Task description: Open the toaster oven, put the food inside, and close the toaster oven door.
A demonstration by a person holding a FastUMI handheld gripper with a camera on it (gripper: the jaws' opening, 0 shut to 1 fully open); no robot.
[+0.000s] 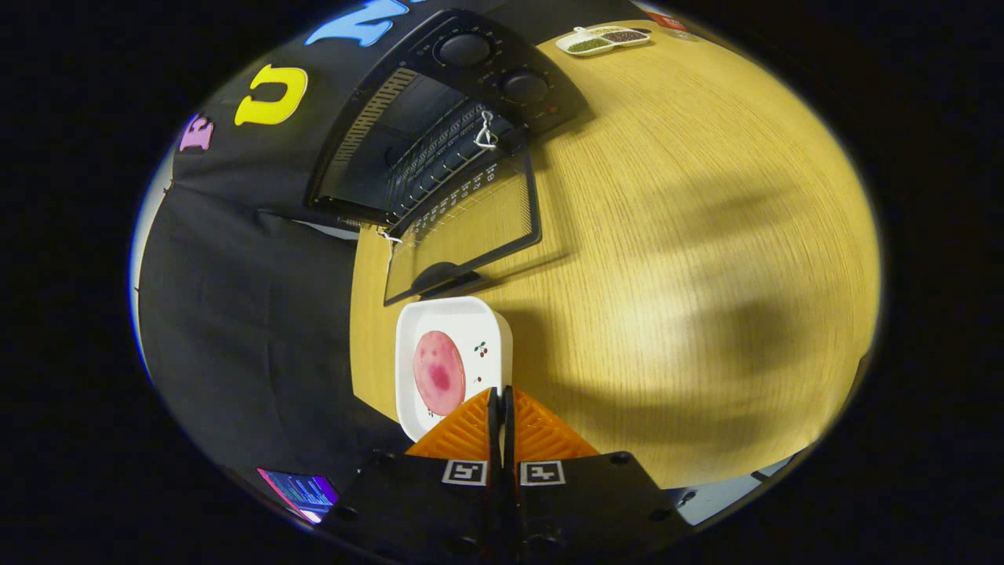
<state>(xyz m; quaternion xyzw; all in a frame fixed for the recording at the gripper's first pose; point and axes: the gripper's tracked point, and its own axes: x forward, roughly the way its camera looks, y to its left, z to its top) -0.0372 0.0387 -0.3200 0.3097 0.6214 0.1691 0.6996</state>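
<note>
Gripper: fingers pressed together on the near rim of the white dish holding a pink meat slice, near the table's left edge; toaster oven door open ahead; loading and closing remain.

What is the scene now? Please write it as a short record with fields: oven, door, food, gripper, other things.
oven: black toaster oven at the back of the wooden table, wire rack visible inside
door: glass door open, folded down onto the table
food: round pink slice on a white square plate, in front of the open door
gripper: gripper fingers closed together at the plate's near edge, apparently pinching its rim
other things: white divided dish beyond the oven
</note>
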